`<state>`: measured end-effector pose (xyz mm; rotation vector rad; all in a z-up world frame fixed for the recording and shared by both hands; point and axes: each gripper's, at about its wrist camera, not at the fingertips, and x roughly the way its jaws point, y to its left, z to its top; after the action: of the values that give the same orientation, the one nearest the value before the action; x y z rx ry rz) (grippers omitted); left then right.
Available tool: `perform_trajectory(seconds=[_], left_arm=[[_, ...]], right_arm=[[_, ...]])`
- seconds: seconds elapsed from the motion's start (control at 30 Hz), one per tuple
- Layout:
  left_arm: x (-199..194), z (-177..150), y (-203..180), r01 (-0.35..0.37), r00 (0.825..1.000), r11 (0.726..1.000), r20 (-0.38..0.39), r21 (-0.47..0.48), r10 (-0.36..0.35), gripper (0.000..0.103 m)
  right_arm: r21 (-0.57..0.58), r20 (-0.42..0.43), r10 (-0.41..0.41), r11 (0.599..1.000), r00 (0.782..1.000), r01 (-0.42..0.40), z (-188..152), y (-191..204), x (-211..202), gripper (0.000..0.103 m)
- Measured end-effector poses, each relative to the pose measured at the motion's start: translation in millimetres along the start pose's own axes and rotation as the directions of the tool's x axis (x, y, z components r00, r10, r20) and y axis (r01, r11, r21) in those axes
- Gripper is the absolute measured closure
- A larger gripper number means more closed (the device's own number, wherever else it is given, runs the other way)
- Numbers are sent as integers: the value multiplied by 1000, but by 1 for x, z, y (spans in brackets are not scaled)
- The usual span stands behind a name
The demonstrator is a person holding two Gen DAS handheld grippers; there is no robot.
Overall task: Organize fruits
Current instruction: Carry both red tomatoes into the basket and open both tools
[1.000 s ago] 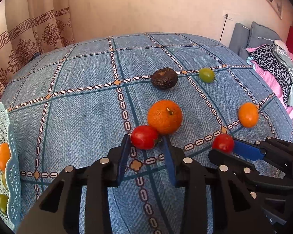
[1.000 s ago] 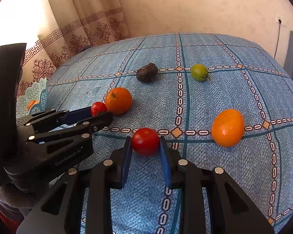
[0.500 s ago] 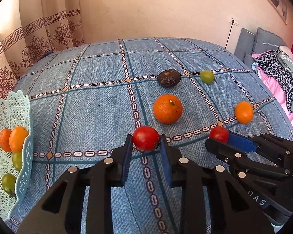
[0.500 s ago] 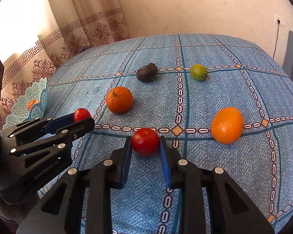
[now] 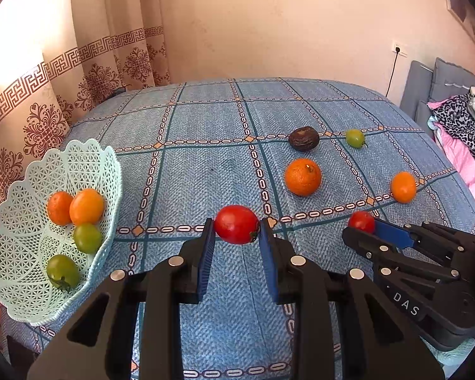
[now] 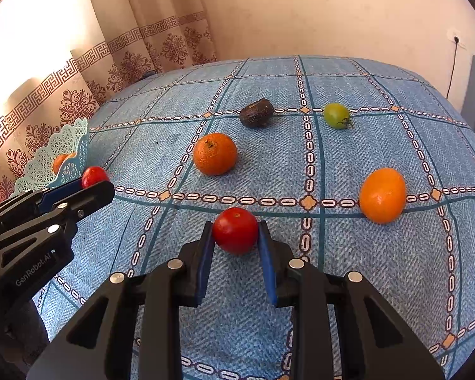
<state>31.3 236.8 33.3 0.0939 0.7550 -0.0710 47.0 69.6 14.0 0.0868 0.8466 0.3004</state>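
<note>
Carrying two red tomatoes at once — left gripper [image 5: 236, 240] is clamped on one tomato [image 5: 236, 224], right gripper [image 6: 236, 243] clamped on the other tomato [image 6: 235, 230], each pinched between blue pads near the fingertips. Basket [image 5: 25, 288], pale green lattice, sits at the left edge of the blue tablecloth [image 5: 205, 177] and holds two oranges and two green tomatoes. Left tomato looks lifted clear of the cloth, near the basket rim; right tomato is over the front middle of the cloth — can't tell if it is off the surface. Left loose on the cloth: orange [image 6: 215, 153] mid-cloth, dark fruit [image 6: 256, 112] and green tomato [image 6: 336, 115] toward the far edge, small orange [image 6: 382, 194] toward the right edge. Step in hand, as I judge it: drop the left tomato into the basket. To do it well, clear the raised rim first, go low over a bare patch of basket, then release so it doesn't bounce or roll onto the others. Grip is near the tips, so avoid jerks. Keep the right gripper back to avoid a clash.
</note>
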Motion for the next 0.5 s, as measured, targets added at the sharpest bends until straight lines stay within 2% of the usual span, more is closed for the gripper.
perform_trajectory(seconds=[0.23,0.5], left_arm=[[-15,-2,15,-40,999,999,27,-37,41,74],[-35,-2,50,-93,993,990,61,-110,100,74]], right_arm=[[-1,15,20,1000,1000,-20,0,11,-9,75],[-17,34,56,998,998,-55,6,37,-17,75]])
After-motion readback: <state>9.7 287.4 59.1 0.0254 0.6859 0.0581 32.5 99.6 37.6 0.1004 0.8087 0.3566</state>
